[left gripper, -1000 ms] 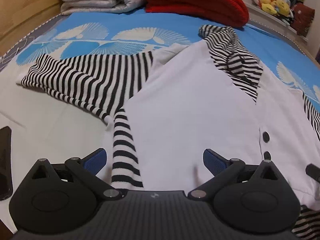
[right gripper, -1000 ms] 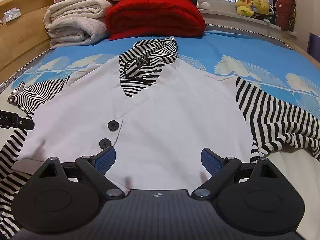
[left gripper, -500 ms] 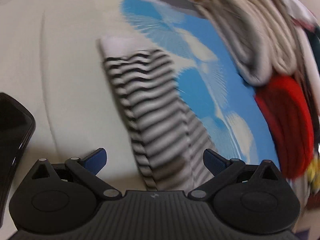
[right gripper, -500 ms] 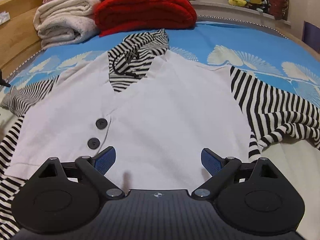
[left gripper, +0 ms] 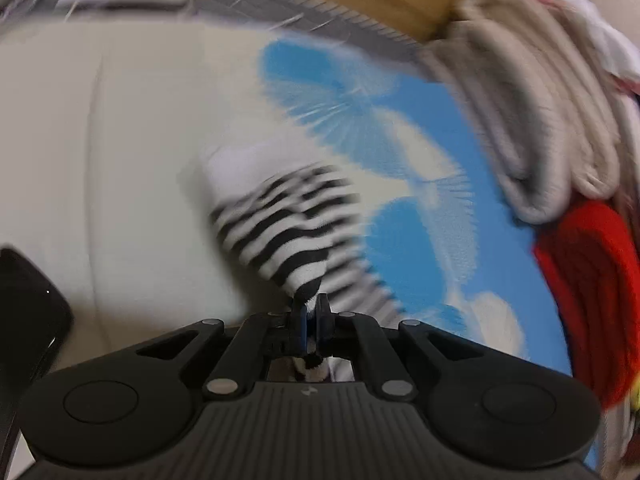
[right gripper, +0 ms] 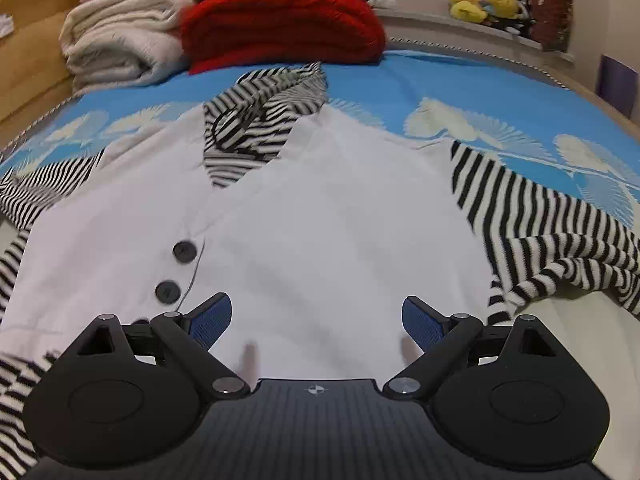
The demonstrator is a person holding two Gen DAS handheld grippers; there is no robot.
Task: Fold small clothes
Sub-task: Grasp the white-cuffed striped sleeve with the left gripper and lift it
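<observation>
A small white top (right gripper: 320,232) with two dark buttons, a striped hood and black-and-white striped sleeves lies flat on the bed. My left gripper (left gripper: 311,314) is shut on the left striped sleeve (left gripper: 288,224), pinching the fabric near its cuff; this view is blurred. My right gripper (right gripper: 316,316) is open and empty, low over the white front near the hem. The right striped sleeve (right gripper: 552,240) lies crumpled to its right. The left sleeve also shows at the far left of the right wrist view (right gripper: 36,188).
A blue and white patterned bedspread (right gripper: 440,84) covers the bed. A red folded blanket (right gripper: 280,24) and beige folded blankets (right gripper: 120,44) are stacked at the far end. A black phone (left gripper: 24,312) lies at the left. Plush toys (right gripper: 484,0) sit on the sill.
My left gripper has swung left to the striped sleeve and shut on it. My right gripper stayed open and edged forward over the white front.
</observation>
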